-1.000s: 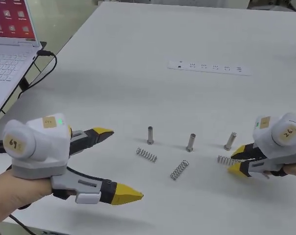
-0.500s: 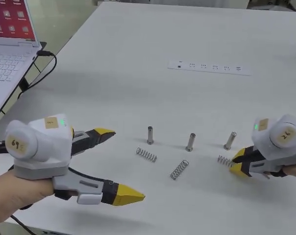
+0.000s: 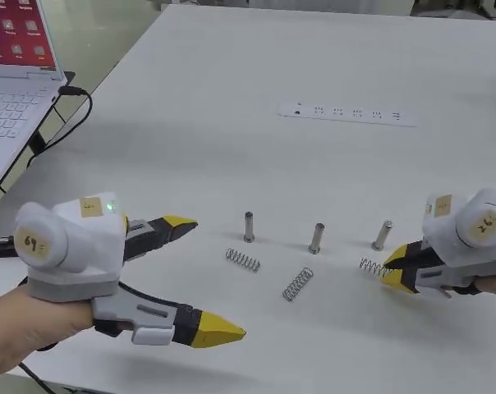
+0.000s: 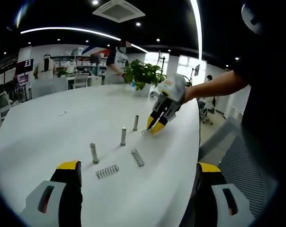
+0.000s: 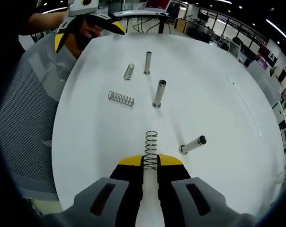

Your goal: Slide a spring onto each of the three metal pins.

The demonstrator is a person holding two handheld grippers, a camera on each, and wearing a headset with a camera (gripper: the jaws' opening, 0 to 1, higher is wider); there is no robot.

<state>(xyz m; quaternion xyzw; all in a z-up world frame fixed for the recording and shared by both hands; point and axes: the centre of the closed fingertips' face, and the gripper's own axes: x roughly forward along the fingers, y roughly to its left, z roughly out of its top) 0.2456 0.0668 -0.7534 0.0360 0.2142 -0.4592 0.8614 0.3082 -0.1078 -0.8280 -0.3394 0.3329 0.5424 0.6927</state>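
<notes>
Three metal pins stand upright in a row on the white table: left pin point(image 3: 249, 226), middle pin point(image 3: 317, 237), right pin point(image 3: 383, 235). Two springs lie loose in front of them, one point(image 3: 242, 259) near the left pin and one point(image 3: 298, 284) below the middle pin. My right gripper point(image 3: 393, 275) is shut on the end of a third spring point(image 3: 371, 266), low over the table just below the right pin. In the right gripper view this spring point(image 5: 151, 146) sticks forward from the gripper point(image 5: 151, 161). My left gripper point(image 3: 205, 277) hovers wide open at the near left, holding nothing.
A laptop point(image 3: 10, 74) with a black cable point(image 3: 75, 115) sits off the table's left edge. A white power strip point(image 3: 346, 114) lies farther back on the table. Office desks, a plant point(image 4: 143, 73) and people are in the background.
My right gripper's jaws have closed on the end of the right-hand spring. The left gripper has barely shifted and stays open.
</notes>
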